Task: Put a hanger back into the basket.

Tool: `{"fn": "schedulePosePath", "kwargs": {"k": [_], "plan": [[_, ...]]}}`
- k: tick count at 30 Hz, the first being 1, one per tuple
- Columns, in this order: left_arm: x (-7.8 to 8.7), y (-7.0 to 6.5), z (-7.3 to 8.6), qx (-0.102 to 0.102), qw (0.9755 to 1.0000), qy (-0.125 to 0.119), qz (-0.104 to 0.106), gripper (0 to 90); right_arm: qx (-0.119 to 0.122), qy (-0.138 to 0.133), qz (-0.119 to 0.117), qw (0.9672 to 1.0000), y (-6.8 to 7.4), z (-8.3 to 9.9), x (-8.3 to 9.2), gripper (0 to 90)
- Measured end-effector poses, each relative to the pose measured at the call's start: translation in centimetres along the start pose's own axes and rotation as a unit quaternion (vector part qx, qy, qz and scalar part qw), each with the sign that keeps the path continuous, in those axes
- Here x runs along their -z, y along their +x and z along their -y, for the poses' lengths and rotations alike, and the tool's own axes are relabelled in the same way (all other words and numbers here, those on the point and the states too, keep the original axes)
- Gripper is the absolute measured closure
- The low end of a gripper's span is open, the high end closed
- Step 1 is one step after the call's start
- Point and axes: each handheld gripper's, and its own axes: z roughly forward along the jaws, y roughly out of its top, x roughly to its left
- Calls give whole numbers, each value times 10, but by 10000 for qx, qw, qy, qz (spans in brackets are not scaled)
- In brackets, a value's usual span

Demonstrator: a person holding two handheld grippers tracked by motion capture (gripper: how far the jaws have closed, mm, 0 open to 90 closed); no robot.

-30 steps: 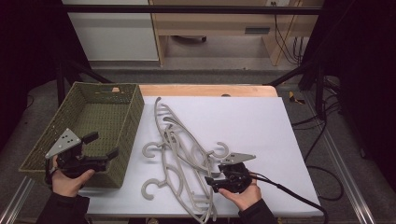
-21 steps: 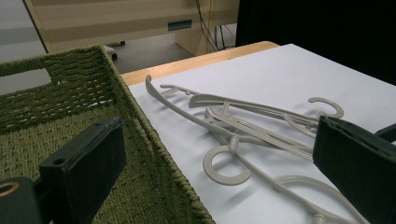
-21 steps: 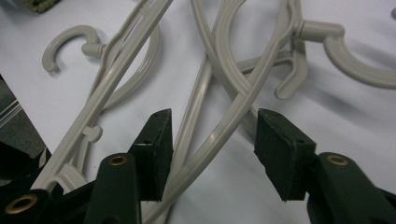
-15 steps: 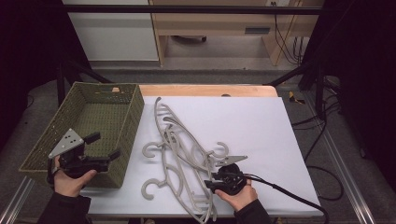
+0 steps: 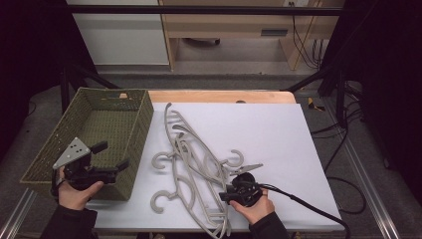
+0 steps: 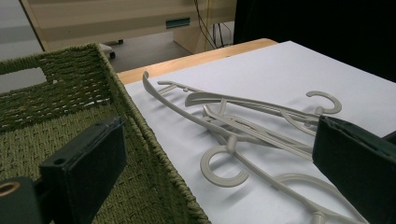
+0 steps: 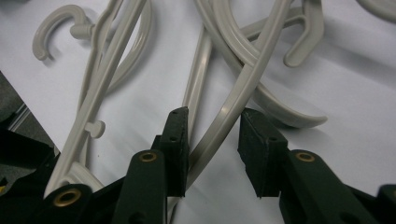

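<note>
Several grey plastic hangers (image 5: 191, 159) lie tangled on the white table cover (image 5: 278, 129), left of centre. My right gripper (image 5: 225, 195) is low at the pile's near end. In the right gripper view its jaws have just been closing around one curved hanger arm (image 7: 236, 102). The left pad (image 7: 177, 140) touches that arm and the right pad (image 7: 257, 149) stands a little off it, so the right gripper (image 7: 212, 137) is open. My left gripper (image 5: 113, 154) is held open above the near right wall of the green woven basket (image 5: 99, 93), nothing between its jaws.
The basket (image 6: 56, 93) sits at the table's left edge, beside the hangers (image 6: 243, 126). A wooden strip (image 5: 224, 96) runs along the table's far edge. The right gripper's cable (image 5: 308, 206) trails off to the right. White cover lies bare right of the pile.
The right hand has shifted slightly at the near end of the hanger pile. The left hand and the basket have stayed where they were.
</note>
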Motion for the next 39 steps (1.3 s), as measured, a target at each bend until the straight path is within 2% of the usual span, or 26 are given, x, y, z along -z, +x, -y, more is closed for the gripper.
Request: {"fn": "schedulePosePath", "kwargs": {"k": [2, 3, 4, 7, 8, 10, 11, 12, 13, 16, 17, 24, 26, 28, 34, 39], "plan": [[0, 0, 0, 2, 10000, 0, -1, 27, -144, 68, 55, 9999, -1, -1, 1, 667], [-1, -1, 0, 28, 10000, -20, -2, 27, -109, 58, 43, 9999, -2, -1, 2, 675], [-1, -1, 0, 28, 10000, -20, -2, 27, -210, 115, 74, 9997, -1, -1, 3, 681], [-1, -1, 0, 1, 10000, 6, 7, 27, -245, 108, 127, 9996, -5, -1, 3, 705], [-2, -1, 0, -3, 10000, 16, 8, 27, -362, 124, 145, 9992, -4, -1, 3, 711], [-2, -1, 0, -4, 10000, 16, 8, 27, -309, 97, 148, 9994, -6, -1, 3, 718], [-2, -1, 0, -5, 10000, 18, 8, 27, -393, 121, 181, 9990, -6, -2, 4, 724], [-2, -1, 0, -4, 10000, 16, 9, 27, -362, 84, 165, 9992, -8, -1, 4, 731], [-2, -1, 0, -5, 10000, 16, 13, 28, -474, 52, 151, 9987, -10, -1, 5, 742], [-2, -1, 0, -4, 10000, 14, 10, 28, -469, 45, 170, 9987, -13, 0, 6, 753], [-2, -1, 0, -3, 10000, 17, 10, 28, -592, 21, 196, 9981, -15, 0, 8, 768], [-2, -1, 1, 0, 10000, 22, 12, 28, -737, -140, 205, 9970, -20, 1, 16, 820], [-2, -2, 1, -5, 10000, 26, 15, 28, -682, -185, 115, 9974, -24, 1, 17, 822], [-3, -2, 1, -8, 10000, 32, 15, 29, -759, -201, 57, 9969, -25, 1, 18, 823], [-3, -2, 1, -14, 10000, 32, 19, 29, -762, -221, -23, 9968, -26, 0, 22, 825], [-3, -3, 1, -7, 10000, 29, 32, 29, -728, -317, -136, 9967, -28, -1, 32, 826]]}}
